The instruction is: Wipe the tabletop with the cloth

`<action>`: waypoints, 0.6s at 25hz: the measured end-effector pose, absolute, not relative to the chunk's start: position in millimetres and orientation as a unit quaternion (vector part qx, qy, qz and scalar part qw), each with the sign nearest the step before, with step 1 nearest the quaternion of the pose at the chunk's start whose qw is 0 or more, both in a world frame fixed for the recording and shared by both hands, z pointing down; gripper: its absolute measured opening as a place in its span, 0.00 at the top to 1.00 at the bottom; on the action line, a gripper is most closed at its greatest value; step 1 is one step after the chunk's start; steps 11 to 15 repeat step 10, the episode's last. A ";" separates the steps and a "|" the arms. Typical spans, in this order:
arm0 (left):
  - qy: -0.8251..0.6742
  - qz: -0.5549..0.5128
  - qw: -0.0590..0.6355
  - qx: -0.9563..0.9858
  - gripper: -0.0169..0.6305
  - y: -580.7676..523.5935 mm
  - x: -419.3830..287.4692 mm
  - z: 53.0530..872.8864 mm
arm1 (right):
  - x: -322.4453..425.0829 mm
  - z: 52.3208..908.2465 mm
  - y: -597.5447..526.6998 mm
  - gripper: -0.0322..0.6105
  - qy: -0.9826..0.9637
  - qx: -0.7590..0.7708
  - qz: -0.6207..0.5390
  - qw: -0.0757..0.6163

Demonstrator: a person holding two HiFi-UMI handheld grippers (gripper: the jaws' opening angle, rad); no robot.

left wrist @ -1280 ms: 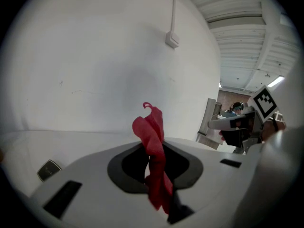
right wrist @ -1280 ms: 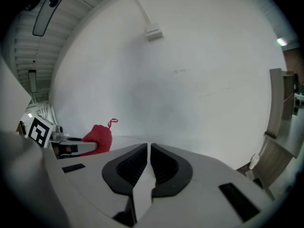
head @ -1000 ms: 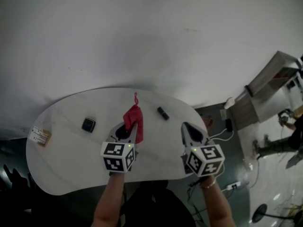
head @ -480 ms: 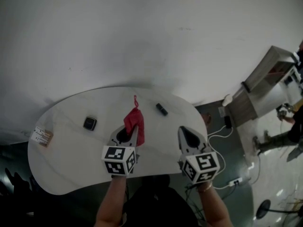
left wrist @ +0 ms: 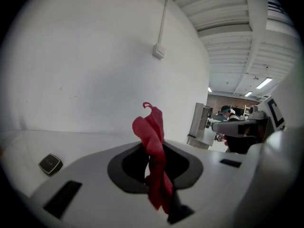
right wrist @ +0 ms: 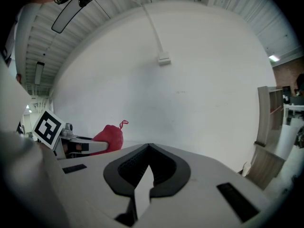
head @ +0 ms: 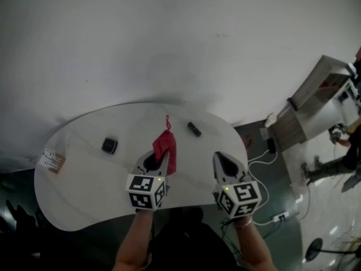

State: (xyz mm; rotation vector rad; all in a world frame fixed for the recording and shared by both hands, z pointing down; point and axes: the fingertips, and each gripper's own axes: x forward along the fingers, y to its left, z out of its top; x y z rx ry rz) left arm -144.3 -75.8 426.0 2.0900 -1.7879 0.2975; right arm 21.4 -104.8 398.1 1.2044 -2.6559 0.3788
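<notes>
At the left rim of the tabletop (head: 84,199) a small printed card (head: 51,160) is seen, and further in a small dark square thing (head: 109,145). Next, the left gripper (left wrist: 154,163) is held over the middle of the tabletop, its jaws closed on the red cloth (left wrist: 152,129). The cloth is pinched low in its bunch, and the rest stands up in a crumpled peak with a thin curl at the top. Whether any of it touches the surface cannot be told. The cloth is judged light, soft and limp. Hold is best taken on the thick gathered folds, not the curl, with a loose part left free to be pressed flat. Beyond it a small dark oblong thing (head: 194,129) lies. At the right, the right gripper (right wrist: 148,151) is held with its jaws fully together and nothing between them.
</notes>
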 end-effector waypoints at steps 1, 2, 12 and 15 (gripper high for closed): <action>-0.636 0.105 0.187 0.742 0.88 -75.3 -144.4 426.7 | 21.8 399.2 -105.0 0.95 -0.898 0.408 0.129 0.101; -0.636 0.105 0.187 0.741 0.88 -74.7 -144.3 427.6 | 22.3 400.2 -105.3 0.95 -0.898 0.407 0.130 0.102; -0.634 0.107 0.193 0.741 0.88 -72.5 -141.6 429.1 | 23.1 401.5 -103.4 0.95 -0.898 0.406 0.129 0.112; -0.634 0.107 0.193 0.741 0.88 -72.5 -141.6 429.1 | 23.1 401.5 -103.4 0.95 -0.898 0.406 0.129 0.112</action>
